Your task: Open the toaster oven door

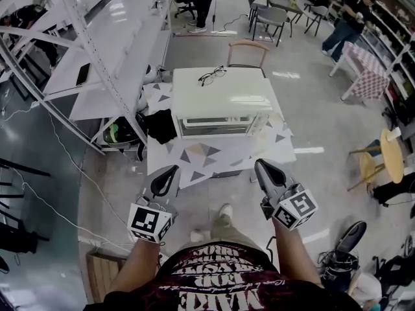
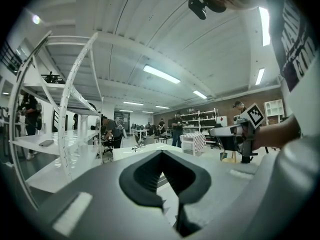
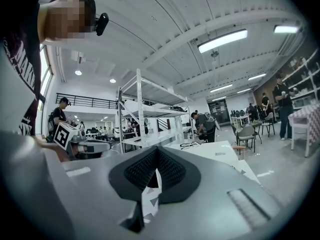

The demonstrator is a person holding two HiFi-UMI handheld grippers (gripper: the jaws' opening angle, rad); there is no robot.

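Observation:
A white toaster oven (image 1: 220, 99) stands on a low table covered by a triangle-patterned cloth (image 1: 214, 157). Its glass door (image 1: 217, 127) faces me and looks closed. A pair of glasses (image 1: 212, 76) lies on its top. My left gripper (image 1: 170, 171) and right gripper (image 1: 260, 166) hover side by side in front of the table, well short of the door. Both are shut with nothing between the jaws. The left gripper view shows its jaws (image 2: 162, 156) met over the oven's white top (image 2: 135, 151). In the right gripper view, that gripper (image 3: 156, 151) points at the oven top (image 3: 215, 151).
A white metal shelving rack (image 1: 97, 50) runs along the left. A black bag (image 1: 159, 125) lies beside the oven's left side. A chair (image 1: 248, 47) stands behind the table and a round yellow stool (image 1: 389, 154) at the right. Several people are in the background.

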